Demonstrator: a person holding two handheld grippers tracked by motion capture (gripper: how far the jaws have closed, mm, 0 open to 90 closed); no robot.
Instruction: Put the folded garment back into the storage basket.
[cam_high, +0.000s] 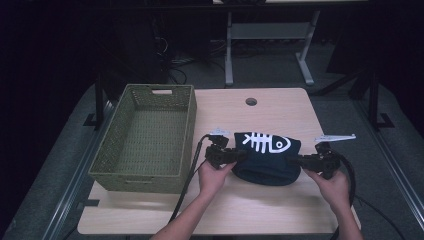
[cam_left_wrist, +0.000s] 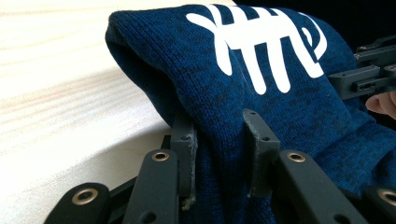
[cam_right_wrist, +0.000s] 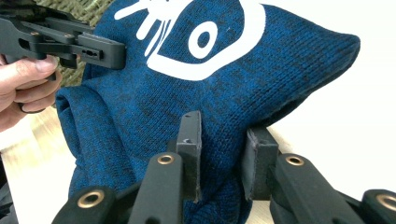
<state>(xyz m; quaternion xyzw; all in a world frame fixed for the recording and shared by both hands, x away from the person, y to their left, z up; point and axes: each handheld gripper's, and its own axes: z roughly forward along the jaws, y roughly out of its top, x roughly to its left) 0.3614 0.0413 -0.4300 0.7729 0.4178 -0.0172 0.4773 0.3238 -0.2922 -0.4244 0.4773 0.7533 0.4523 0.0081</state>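
Observation:
A dark blue knit garment (cam_high: 267, 157) with a white fish-skeleton print lies bunched on the pale wooden table (cam_high: 280, 107). My left gripper (cam_high: 239, 156) is shut on its left edge; in the left gripper view the knit (cam_left_wrist: 261, 70) is pinched between the two jaws (cam_left_wrist: 219, 154). On the opposite side, my right gripper (cam_high: 296, 161) is shut on the right edge, and the fabric (cam_right_wrist: 224, 60) is squeezed between its jaws (cam_right_wrist: 222, 156). Part of the garment is raised off the table between the two grippers.
A green woven basket (cam_high: 145, 137) stands empty on the left part of the table, close to the left gripper. A round hole (cam_high: 251, 101) is in the tabletop at the back. Black cables trail from both grippers toward the front edge.

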